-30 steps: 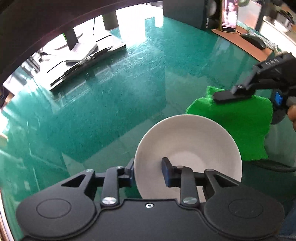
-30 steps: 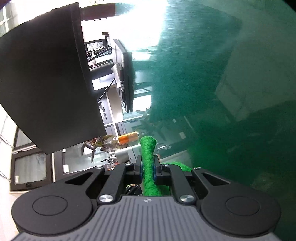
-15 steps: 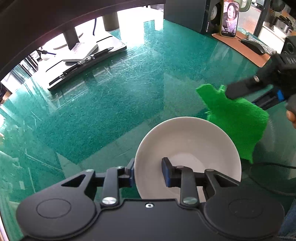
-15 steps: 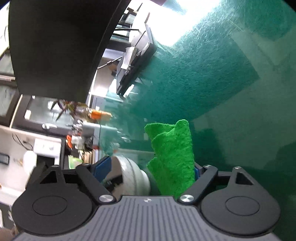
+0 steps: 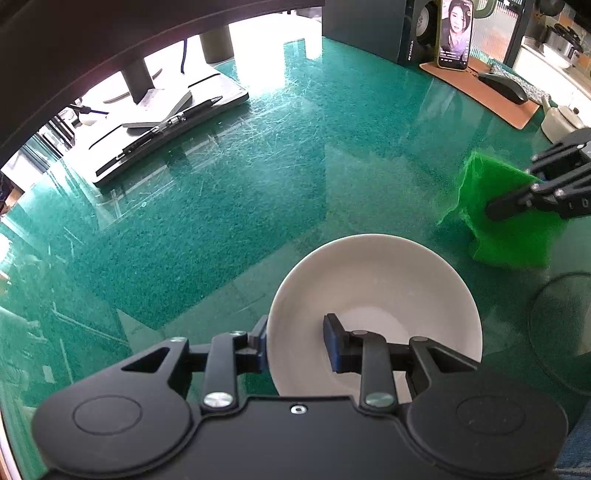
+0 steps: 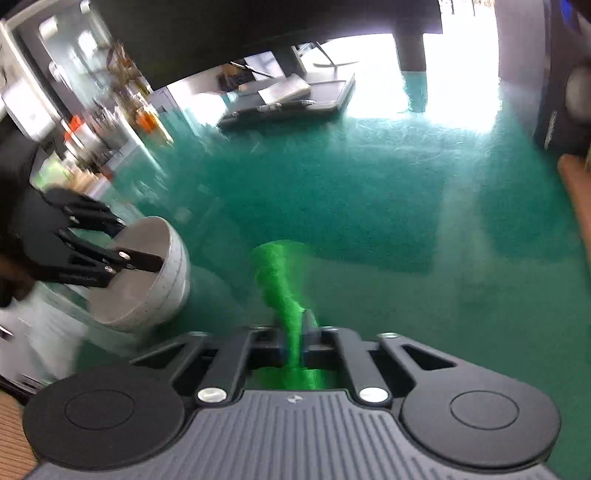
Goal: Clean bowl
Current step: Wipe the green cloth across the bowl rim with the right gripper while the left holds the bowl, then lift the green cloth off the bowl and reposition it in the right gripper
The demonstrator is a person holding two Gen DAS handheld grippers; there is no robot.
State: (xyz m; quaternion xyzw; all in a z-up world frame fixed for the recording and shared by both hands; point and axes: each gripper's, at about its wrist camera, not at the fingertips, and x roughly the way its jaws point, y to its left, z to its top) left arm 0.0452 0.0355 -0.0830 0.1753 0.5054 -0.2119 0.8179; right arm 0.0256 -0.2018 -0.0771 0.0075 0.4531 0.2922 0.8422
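A white bowl sits low in the left wrist view, and my left gripper is shut on its near rim, one finger outside and one inside. In the right wrist view the same bowl appears at the left, tilted, with the left gripper clamped on its rim. A bright green cloth hangs forward from my right gripper, which is shut on it. From the left wrist view the cloth and right gripper are up at the right, apart from the bowl.
The surface is a green glass-topped table. A closed laptop and a monitor stand sit at the far left. A speaker, a phone, a brown mat with a mouse and a white kettle stand at the far right.
My right gripper has swung round with the green cloth and drawn away to the right of the bowl, and its view now faces across the table. The left gripper keeps its hold on the bowl.
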